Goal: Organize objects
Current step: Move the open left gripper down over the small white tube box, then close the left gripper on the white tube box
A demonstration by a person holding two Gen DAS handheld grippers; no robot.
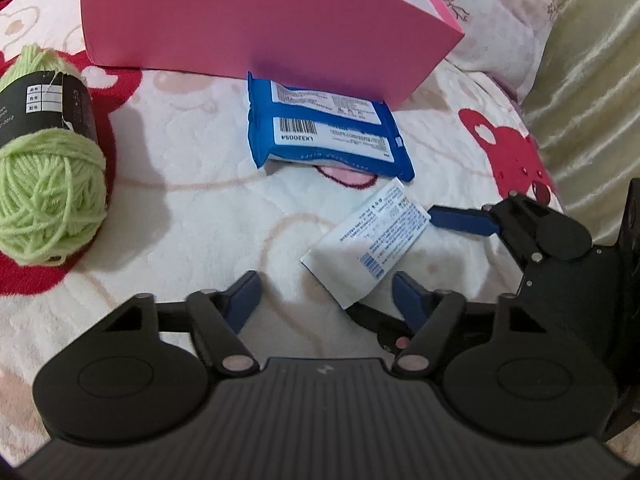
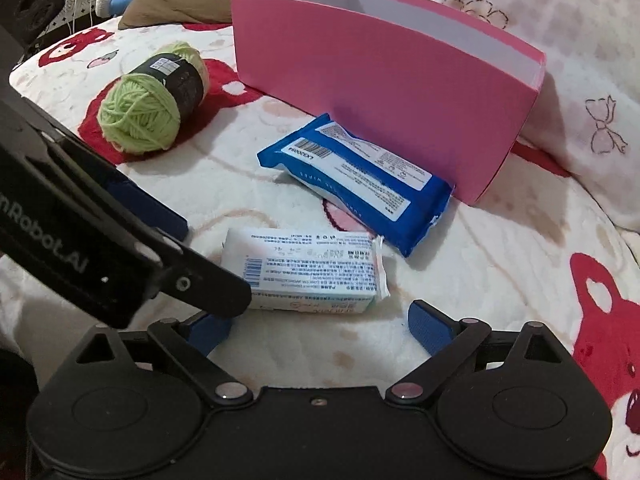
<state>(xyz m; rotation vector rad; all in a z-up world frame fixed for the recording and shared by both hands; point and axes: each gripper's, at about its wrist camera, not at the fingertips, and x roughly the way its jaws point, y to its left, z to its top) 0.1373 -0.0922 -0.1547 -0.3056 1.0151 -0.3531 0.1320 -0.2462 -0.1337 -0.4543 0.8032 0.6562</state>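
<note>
**Both grippers close in on the white pack**

Left wrist: left gripper half-wide, empty, the white pack just ahead, near the pink box.

Right wrist: right gripper wide, empty. Next, I judge: straddle the pack, squeeze.

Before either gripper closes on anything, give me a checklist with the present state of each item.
1. Left gripper open, nothing between its pads: ok.
2. Right gripper open and lined up on the white pack, which lies just ahead of its fingertips: ok.
3. Only one gripper at the white pack: not ok; both crowd it from neighbouring sides.
4. White pack apart from the blue wipes pack: cannot tell; its torn end lies right by the blue pack's corner.
5. Pink box upright with its top open: ok; whether anything is inside, cannot tell.
6. Green yarn ball away from both grippers: ok.
</note>
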